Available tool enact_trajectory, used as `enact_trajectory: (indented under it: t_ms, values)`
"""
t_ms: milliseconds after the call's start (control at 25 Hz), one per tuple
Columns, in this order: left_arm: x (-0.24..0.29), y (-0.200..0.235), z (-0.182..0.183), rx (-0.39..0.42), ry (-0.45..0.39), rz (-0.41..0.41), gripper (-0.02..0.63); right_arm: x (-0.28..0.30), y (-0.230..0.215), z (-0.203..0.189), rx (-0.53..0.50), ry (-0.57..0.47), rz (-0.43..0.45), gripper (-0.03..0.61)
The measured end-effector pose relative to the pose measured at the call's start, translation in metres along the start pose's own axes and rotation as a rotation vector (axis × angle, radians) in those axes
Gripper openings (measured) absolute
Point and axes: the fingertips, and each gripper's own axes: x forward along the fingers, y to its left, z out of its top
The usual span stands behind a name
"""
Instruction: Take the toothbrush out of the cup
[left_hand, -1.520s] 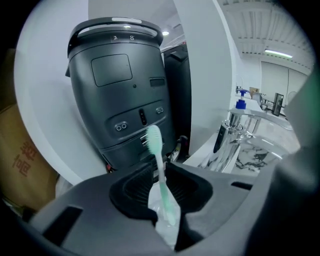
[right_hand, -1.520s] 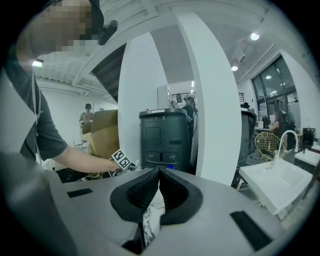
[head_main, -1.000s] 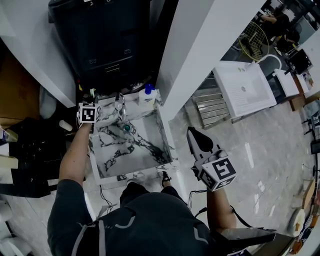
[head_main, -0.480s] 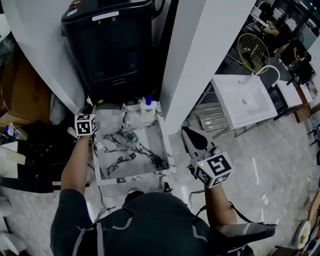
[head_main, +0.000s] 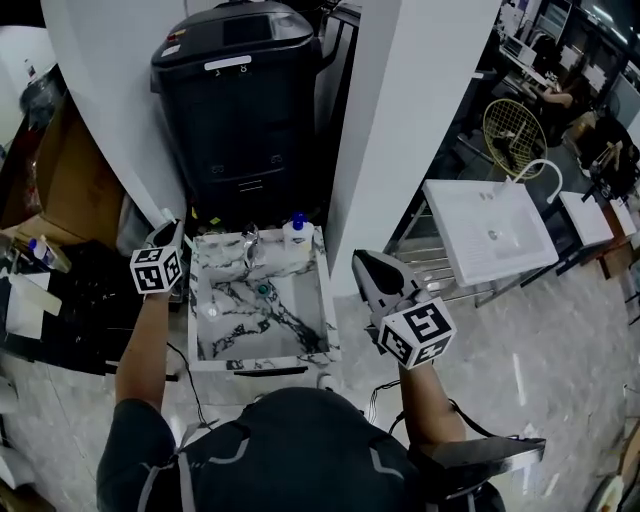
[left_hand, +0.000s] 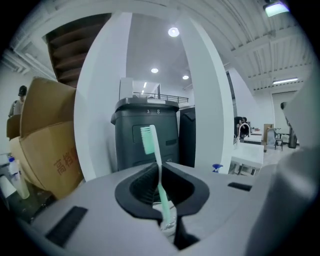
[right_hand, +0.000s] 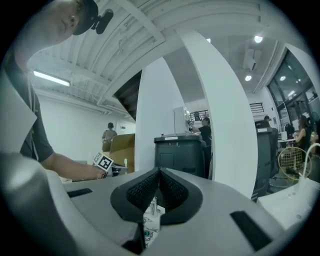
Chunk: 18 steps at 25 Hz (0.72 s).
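A mint-green toothbrush (left_hand: 150, 142) stands upright between the jaws of my left gripper (left_hand: 159, 172), bristles on top and facing left, in front of the black bin. The left gripper (head_main: 168, 235) is shut on its handle and hangs above the left back corner of the marble sink (head_main: 325, 300). In the head view the brush shows only as a pale tip (head_main: 164, 214). A small clear round thing (head_main: 207, 311) on the sink's left side may be the cup; I cannot tell. My right gripper (head_main: 366, 268) hovers right of the sink, shut, with nothing in it (right_hand: 159, 174).
A chrome tap (head_main: 248, 240) and a white bottle with a blue cap (head_main: 295, 228) stand at the sink's back rim. A tall black bin (head_main: 250, 110) stands behind it, a white pillar (head_main: 420, 130) to its right, cardboard boxes (head_main: 70, 185) to the left, and another white basin (head_main: 490, 225) far right.
My left gripper has risen from the sink's back left corner and drifted left, with the toothbrush in its jaws. The right gripper has risen a little. The head view has tipped up.
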Motion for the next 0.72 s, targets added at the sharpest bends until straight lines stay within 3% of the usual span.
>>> enact_trajectory:
  t_ms: [440,720]
  values:
    - [-0.099,-0.030,0.064,-0.107,-0.175,-0.011,0.028,0.025,0.007,0.024,-0.016,-0.061,0.130,0.028]
    - [-0.153,-0.054,0.096,-0.076,-0.254,0.030,0.028,0.055,0.021,0.038,-0.017,-0.059,0.224,0.028]
